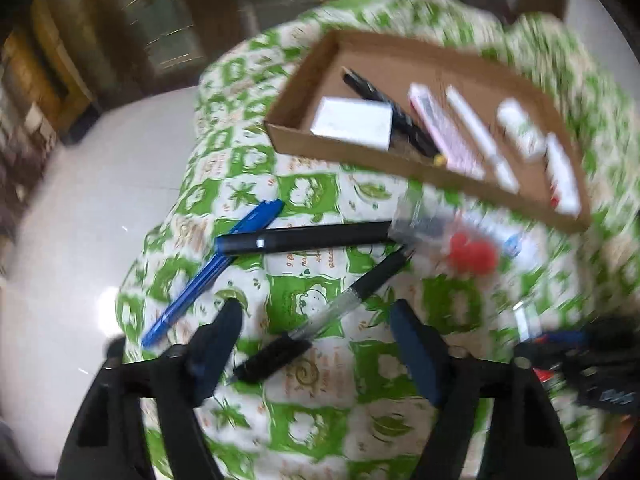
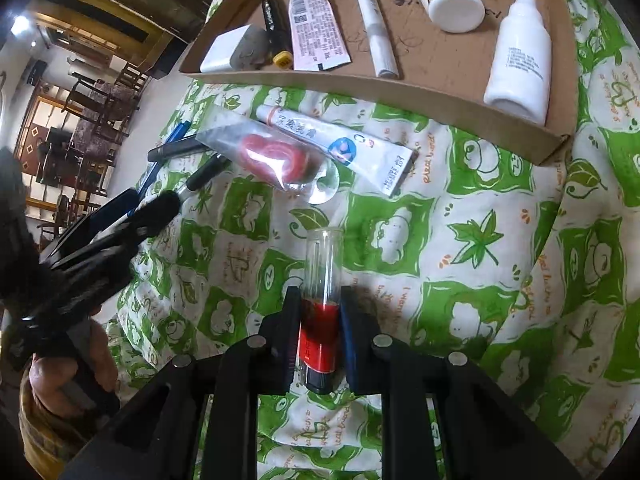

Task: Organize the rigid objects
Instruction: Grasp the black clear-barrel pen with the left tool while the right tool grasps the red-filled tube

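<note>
My right gripper (image 2: 320, 296) is shut on a red tube with a clear cap and black base (image 2: 320, 320), which lies on the green-and-white cloth (image 2: 460, 240). In the blurred left wrist view my left gripper (image 1: 316, 306) stands open over a clear pen with a black cap (image 1: 320, 320). The pen lies between the fingers, untouched. A blue pen (image 1: 208, 276) and a black marker (image 1: 304, 238) lie just beyond it. The cardboard tray (image 2: 360, 92) behind holds a white box (image 2: 228, 50), a pink tube (image 2: 316, 28) and two white bottles.
A clear bag with a red item (image 2: 276, 156) and a white ointment tube (image 2: 340, 140) lie on the cloth in front of the tray. The left gripper's fingers (image 2: 132, 216) show at the left of the right wrist view. The cloth's edge drops to the floor (image 1: 80, 220).
</note>
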{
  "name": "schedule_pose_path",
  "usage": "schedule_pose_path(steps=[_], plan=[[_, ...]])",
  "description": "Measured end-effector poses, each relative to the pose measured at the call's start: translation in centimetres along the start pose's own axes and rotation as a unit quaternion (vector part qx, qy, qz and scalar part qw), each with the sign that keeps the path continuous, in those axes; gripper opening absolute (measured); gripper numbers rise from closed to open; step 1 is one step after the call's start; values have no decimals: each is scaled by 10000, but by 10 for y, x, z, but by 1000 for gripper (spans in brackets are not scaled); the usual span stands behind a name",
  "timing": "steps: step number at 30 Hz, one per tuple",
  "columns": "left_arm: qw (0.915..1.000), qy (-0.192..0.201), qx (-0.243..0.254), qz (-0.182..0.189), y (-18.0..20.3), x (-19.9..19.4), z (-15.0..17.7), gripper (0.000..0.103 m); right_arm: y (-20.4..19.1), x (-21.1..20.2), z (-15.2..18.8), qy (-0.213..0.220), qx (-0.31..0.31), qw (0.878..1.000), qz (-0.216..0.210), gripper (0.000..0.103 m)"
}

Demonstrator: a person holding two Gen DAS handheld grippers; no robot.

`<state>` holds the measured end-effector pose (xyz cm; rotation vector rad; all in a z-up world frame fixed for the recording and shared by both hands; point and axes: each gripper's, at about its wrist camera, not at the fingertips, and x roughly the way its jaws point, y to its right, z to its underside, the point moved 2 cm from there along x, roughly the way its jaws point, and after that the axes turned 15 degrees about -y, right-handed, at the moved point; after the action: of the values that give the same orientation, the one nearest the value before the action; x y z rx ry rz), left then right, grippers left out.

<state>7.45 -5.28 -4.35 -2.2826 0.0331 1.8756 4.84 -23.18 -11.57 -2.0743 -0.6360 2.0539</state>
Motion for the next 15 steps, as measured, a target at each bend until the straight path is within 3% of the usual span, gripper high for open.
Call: schedule_pose_path(steps=[5,7,9,13,15], plan=[[9994,-253,237,-61,10,20,-7,62,-1,4,-2,2,-6,10000,1,18],[9995,-215,228,93,12,16,-7,36,-2,4,-3,21,-38,10000,33,18],[9994,-209,154,241,13,11,-5,27,-5,6,-7,45,-53,10000,33,18],[9954,-415,-44,860,14,7,10,10,-3,1,-4,107,-49,9999,-19,17],[9907,-577,-82,1230,17,8,22,10,-3,-2,-3,158,-30,9999,-44,17]])
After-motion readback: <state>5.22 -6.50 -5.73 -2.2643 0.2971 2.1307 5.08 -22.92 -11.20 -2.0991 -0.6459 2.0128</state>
